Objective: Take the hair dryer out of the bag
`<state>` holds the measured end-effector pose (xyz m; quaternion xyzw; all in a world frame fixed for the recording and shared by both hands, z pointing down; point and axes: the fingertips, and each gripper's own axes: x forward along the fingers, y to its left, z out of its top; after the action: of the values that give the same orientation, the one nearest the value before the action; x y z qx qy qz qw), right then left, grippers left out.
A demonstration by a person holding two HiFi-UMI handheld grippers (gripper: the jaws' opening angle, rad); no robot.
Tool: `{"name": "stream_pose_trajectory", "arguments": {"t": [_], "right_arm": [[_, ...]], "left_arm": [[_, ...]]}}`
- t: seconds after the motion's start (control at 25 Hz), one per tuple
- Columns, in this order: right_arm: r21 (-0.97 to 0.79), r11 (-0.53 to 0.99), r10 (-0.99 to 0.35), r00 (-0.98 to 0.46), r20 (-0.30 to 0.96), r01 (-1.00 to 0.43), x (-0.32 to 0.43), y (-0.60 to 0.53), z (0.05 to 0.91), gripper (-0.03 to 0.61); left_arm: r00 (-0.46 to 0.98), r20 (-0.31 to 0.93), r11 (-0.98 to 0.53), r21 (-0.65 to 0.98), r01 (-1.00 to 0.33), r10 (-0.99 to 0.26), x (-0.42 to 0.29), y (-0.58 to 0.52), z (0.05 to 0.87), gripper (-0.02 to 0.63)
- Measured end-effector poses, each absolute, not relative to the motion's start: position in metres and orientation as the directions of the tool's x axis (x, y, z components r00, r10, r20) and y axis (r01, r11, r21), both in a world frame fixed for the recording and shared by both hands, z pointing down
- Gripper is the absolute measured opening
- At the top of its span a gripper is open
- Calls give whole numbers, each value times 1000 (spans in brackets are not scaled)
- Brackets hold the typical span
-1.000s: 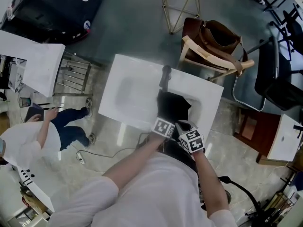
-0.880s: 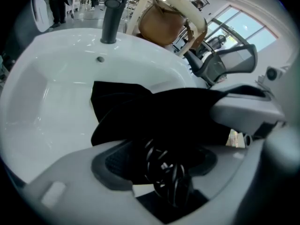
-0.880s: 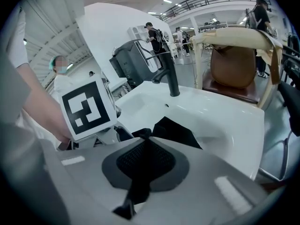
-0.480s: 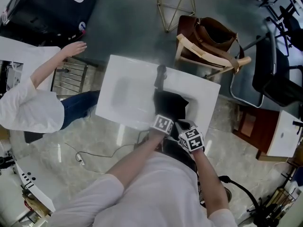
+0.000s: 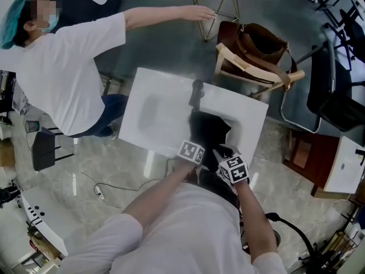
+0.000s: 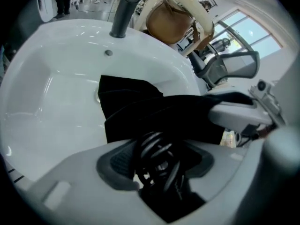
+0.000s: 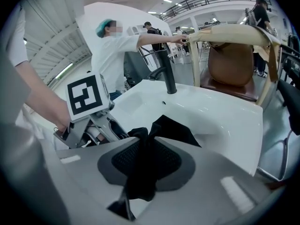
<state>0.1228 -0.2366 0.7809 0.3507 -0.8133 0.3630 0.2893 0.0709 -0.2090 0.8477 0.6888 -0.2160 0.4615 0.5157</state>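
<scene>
A black bag [image 5: 208, 127] lies slumped in the white sink [image 5: 154, 113], close to its near rim. My left gripper [image 5: 198, 140] is at the bag's mouth. In the left gripper view a coiled black cord [image 6: 157, 156], probably the hair dryer's, sits between the jaws of the left gripper [image 6: 159, 162], which have just been closing; the pads do not visibly press it. My right gripper [image 7: 145, 165] has just been opening, and a twisted strip of bag fabric [image 7: 143, 177] still lies loosely between its jaws. The dryer body is hidden.
A black faucet [image 5: 197, 93] stands at the sink's far edge. A person in a white shirt [image 5: 68, 67] stands at the left, arm stretched over to a wooden chair [image 5: 256, 67] holding a brown handbag [image 5: 262, 41]. A dark office chair [image 5: 336, 90] is at the right.
The person at the left has stood up and stretched an arm toward the chair behind the sink. Both grippers stay at the bag's mouth.
</scene>
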Motion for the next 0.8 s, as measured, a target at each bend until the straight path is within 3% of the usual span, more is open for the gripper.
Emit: {"name": "stream_pose_trajectory", "arguments": {"t": [0.56, 0.8], "right_arm": [[-277, 467, -414, -484, 770, -840, 145, -235, 787, 66], [-257, 499, -430, -494, 756, -828, 140, -233, 778, 67]], "left_arm": [[563, 817, -395, 562, -726, 127, 64, -190, 791, 233], [618, 781, -326, 609, -723, 89, 58, -188, 769, 233]]}}
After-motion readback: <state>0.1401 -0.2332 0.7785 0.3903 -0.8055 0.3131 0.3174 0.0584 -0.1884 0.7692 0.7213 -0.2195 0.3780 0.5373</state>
